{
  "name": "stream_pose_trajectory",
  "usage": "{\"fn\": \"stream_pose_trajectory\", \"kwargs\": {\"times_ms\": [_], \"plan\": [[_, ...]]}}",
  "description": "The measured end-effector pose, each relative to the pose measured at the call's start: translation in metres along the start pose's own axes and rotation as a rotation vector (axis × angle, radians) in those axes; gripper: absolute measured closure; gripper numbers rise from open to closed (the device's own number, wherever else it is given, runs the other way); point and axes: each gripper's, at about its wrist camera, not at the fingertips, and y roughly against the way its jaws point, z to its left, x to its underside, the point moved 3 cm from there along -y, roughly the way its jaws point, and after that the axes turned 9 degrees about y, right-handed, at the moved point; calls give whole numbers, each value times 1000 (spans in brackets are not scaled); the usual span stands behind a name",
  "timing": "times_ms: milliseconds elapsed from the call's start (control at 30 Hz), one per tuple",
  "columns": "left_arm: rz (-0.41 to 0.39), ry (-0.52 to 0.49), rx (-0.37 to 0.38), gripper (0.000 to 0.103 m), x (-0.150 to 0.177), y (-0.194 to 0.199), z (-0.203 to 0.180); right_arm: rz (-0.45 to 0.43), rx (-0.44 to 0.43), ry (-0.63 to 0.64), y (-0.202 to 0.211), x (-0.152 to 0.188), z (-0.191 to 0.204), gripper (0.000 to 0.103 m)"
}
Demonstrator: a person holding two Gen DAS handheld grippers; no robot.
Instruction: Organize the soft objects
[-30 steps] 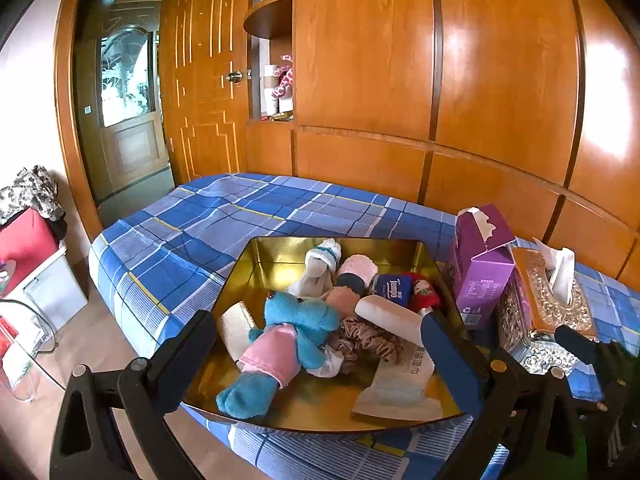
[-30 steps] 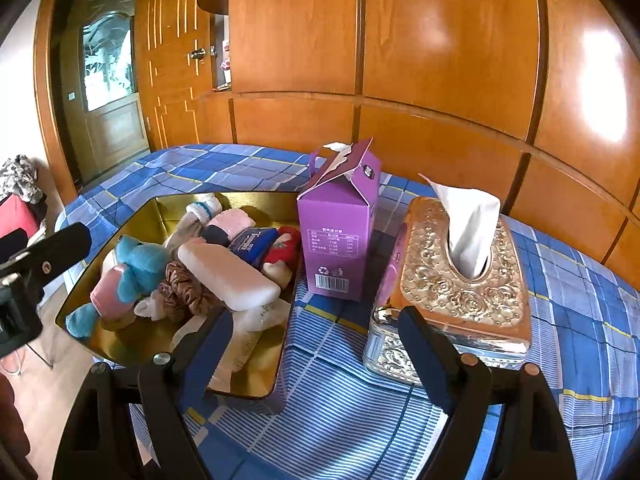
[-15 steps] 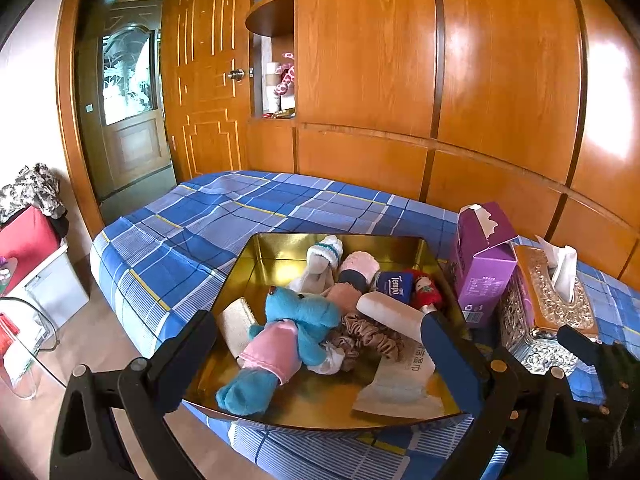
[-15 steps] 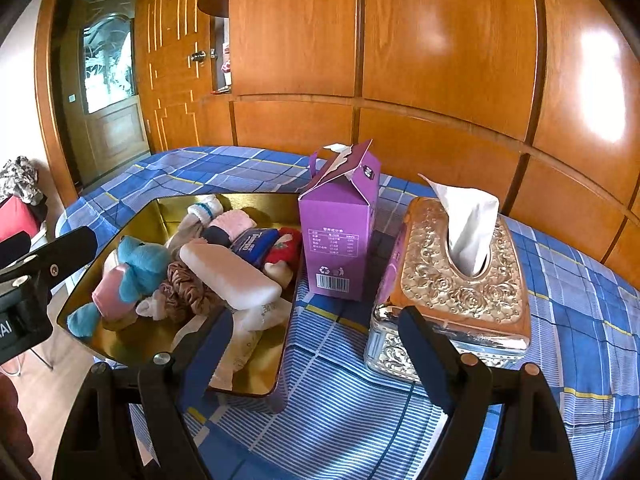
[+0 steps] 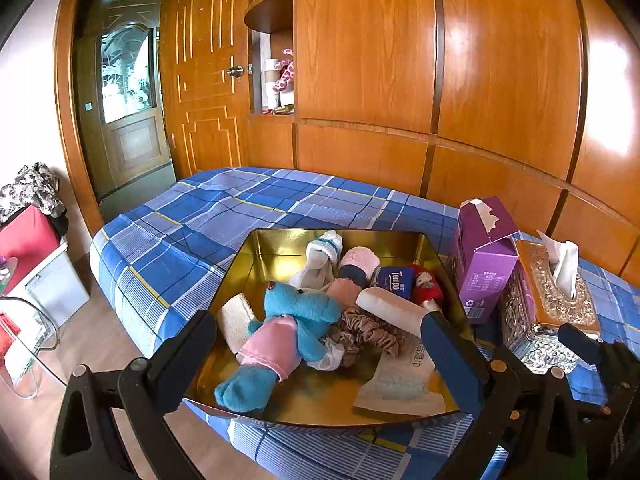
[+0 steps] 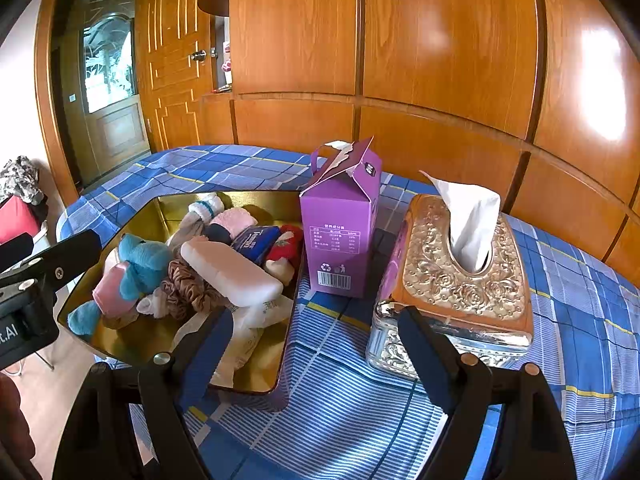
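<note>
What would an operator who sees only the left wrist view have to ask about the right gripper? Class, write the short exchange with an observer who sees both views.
Operator: Is my right gripper carrying anything?
Observer: No. The right gripper is open, with nothing between its fingers.
Operator: What is in front of it?
Observer: The purple carton stands upright straight ahead. The tissue box sits just past the right finger.
</note>
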Motion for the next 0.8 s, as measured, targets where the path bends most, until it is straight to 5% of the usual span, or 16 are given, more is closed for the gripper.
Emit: {"fn": "stream_pose_trajectory", "kwargs": {"times_ms": [800], "plan": [[10,-3,-2,0,2,-2,0,4,3,2,-1,1,1,17]]}}
